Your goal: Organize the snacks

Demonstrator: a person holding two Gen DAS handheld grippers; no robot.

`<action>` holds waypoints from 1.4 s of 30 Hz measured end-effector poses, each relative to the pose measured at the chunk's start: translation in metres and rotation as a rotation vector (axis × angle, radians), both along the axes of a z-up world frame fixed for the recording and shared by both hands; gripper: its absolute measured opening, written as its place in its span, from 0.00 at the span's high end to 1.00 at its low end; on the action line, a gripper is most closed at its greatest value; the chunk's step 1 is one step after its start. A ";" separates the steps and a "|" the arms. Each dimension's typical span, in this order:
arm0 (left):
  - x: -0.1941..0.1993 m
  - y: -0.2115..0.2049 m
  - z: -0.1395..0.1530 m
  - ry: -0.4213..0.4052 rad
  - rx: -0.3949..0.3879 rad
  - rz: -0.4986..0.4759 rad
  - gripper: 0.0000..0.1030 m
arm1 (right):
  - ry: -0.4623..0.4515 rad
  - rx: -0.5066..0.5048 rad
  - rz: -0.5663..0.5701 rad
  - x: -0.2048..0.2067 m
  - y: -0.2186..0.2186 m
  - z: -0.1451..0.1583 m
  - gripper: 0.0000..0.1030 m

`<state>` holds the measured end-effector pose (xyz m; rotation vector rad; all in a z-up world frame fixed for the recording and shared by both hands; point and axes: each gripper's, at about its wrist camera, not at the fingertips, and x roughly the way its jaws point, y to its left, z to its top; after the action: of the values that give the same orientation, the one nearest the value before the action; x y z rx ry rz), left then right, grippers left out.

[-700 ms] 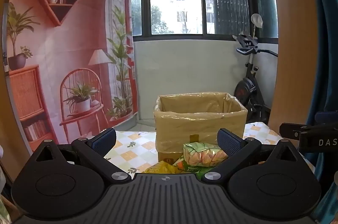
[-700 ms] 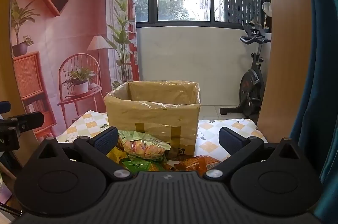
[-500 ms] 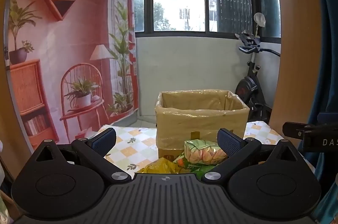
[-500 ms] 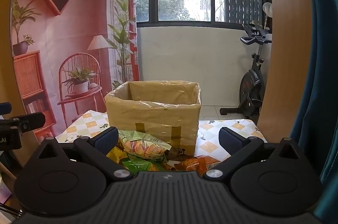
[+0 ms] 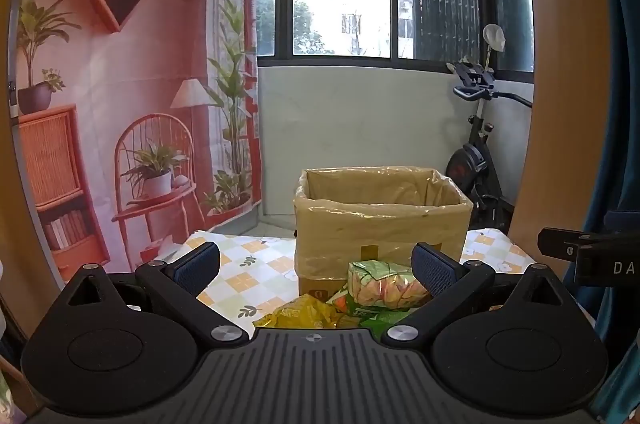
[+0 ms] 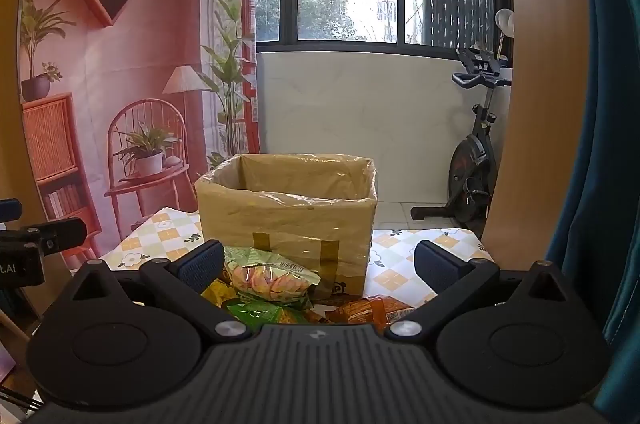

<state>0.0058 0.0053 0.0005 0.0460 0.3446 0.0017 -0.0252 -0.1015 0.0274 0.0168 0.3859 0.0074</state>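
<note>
Little has moved since earlier: the left hand-held gripper (image 5: 316,264) has tilted slightly; both it and the right hand-held gripper (image 6: 318,262) gape empty. Snack bags (image 6: 272,280) lie against the cardboard box's (image 6: 288,216) front on the desk (image 6: 396,264).

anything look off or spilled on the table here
Nothing spilled or damaged. The snack bags lie in a loose heap on the table in front of the lined cardboard box, none visibly in it yet. Both grippers, left and right, are open and empty.
</note>
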 end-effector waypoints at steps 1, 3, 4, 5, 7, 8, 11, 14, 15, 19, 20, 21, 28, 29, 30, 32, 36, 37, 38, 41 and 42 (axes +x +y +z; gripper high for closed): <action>0.001 0.000 0.000 0.001 -0.001 0.000 0.00 | 0.001 -0.001 -0.001 0.000 0.000 0.000 0.00; 0.000 0.000 -0.001 0.002 -0.001 -0.002 0.00 | 0.001 -0.001 0.000 0.001 0.000 0.001 0.00; 0.000 0.000 -0.001 0.003 -0.003 -0.002 0.00 | 0.002 -0.001 0.001 0.001 0.000 0.002 0.00; 0.001 0.000 -0.002 0.003 -0.003 -0.002 0.00 | 0.002 0.000 0.001 0.000 0.001 0.002 0.00; 0.002 0.001 -0.002 0.004 -0.004 -0.002 0.00 | 0.002 -0.002 0.001 0.000 0.001 0.002 0.00; 0.001 0.001 -0.002 0.003 -0.003 -0.002 0.00 | 0.002 -0.002 0.001 0.001 0.001 0.002 0.00; 0.001 0.001 -0.003 0.004 -0.003 -0.003 0.00 | 0.003 -0.002 -0.001 0.000 0.001 0.002 0.00; 0.001 0.001 -0.003 0.003 -0.003 -0.003 0.00 | 0.005 0.000 -0.005 0.004 0.002 0.003 0.00; 0.001 0.001 -0.003 0.003 -0.003 -0.003 0.00 | 0.005 0.000 -0.004 0.004 0.002 0.003 0.00; 0.001 0.001 -0.003 0.003 -0.003 -0.003 0.00 | 0.006 0.000 -0.004 0.004 0.001 0.003 0.00; 0.001 0.000 -0.003 0.003 -0.003 -0.002 0.00 | 0.005 0.000 -0.003 0.003 0.001 0.003 0.00; 0.001 0.000 -0.003 0.003 -0.004 -0.003 0.00 | 0.005 -0.001 -0.004 0.003 0.001 0.003 0.00; 0.001 0.000 -0.003 0.004 -0.004 -0.003 0.00 | 0.007 0.001 -0.007 0.004 0.001 0.003 0.00; 0.001 0.000 -0.003 0.004 -0.004 -0.004 0.00 | 0.008 0.002 -0.008 0.004 0.001 0.003 0.00; 0.001 0.000 -0.003 0.004 -0.004 -0.004 0.00 | 0.009 0.002 -0.009 0.004 0.001 0.003 0.00; 0.001 0.000 -0.003 0.004 -0.004 -0.004 0.00 | 0.009 0.001 -0.009 0.005 0.001 0.004 0.00; 0.001 0.000 -0.003 0.004 -0.004 -0.003 0.00 | 0.009 0.002 -0.008 0.005 0.001 0.003 0.00; 0.001 0.000 -0.003 0.004 -0.005 -0.003 0.00 | 0.009 0.001 -0.008 0.005 0.001 0.003 0.00; 0.001 0.000 -0.003 0.005 -0.005 -0.003 0.00 | 0.009 0.001 -0.008 0.005 0.001 0.003 0.00; 0.001 0.000 -0.004 0.007 -0.005 -0.003 0.00 | 0.009 0.001 -0.008 0.005 0.001 0.003 0.00; 0.002 0.000 -0.004 0.008 -0.006 -0.005 0.00 | 0.010 0.001 -0.009 0.005 0.001 0.003 0.00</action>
<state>0.0076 0.0054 -0.0033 0.0413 0.3527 -0.0042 -0.0203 -0.1006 0.0304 0.0195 0.3956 -0.0012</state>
